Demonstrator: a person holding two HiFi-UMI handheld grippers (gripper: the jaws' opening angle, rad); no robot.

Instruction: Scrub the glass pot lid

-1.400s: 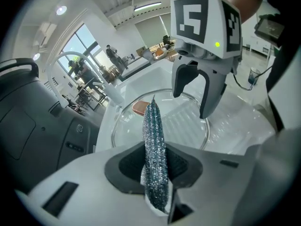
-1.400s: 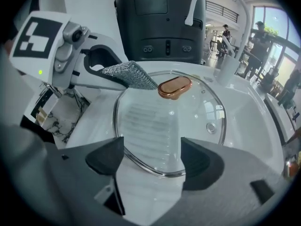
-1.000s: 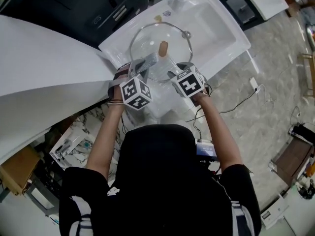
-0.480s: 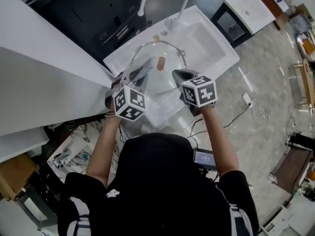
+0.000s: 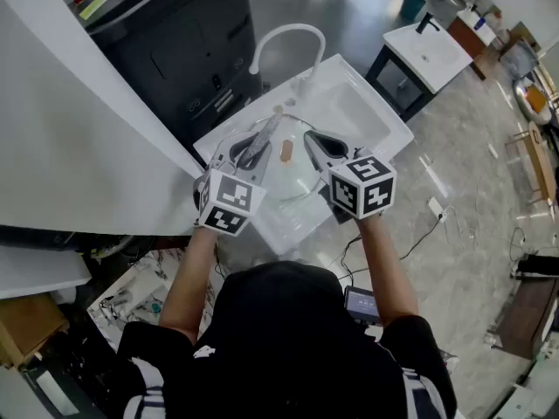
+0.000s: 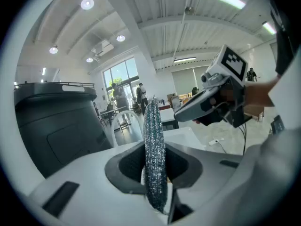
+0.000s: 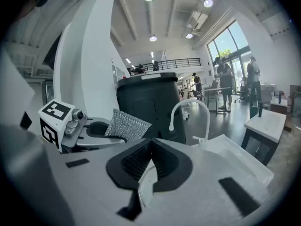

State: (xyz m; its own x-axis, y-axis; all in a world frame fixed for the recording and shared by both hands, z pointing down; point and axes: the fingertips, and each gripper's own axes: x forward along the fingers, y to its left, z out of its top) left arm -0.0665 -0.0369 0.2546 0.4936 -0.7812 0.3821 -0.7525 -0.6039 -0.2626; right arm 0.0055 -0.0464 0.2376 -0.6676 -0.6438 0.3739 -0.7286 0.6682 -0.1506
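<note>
The glass pot lid (image 5: 295,178) with its wooden knob (image 5: 287,153) hangs tilted above the white sink (image 5: 358,103). My right gripper (image 5: 316,143) is shut on the lid's rim, which shows edge-on as a thin pale strip (image 7: 143,185) between the jaws; these jaws have just been closing on it. My left gripper (image 5: 253,148) is shut on a silver mesh scrub pad (image 6: 155,149), which stands up between its jaws. In the right gripper view the left gripper (image 7: 91,128) and the scrub pad (image 7: 126,125) sit close at the left.
A curved white faucet (image 5: 284,37) rises at the sink's far edge, also visible as the faucet (image 7: 188,112). A dark cabinet (image 5: 183,42) stands behind it and a white counter (image 5: 70,147) to the left. A cable (image 5: 419,225) trails on the floor at the right.
Both grippers have risen, carrying the lid up out of the sink. The right gripper's jaws have closed on the lid's rim. The scrub pad has stayed in the left gripper.
</note>
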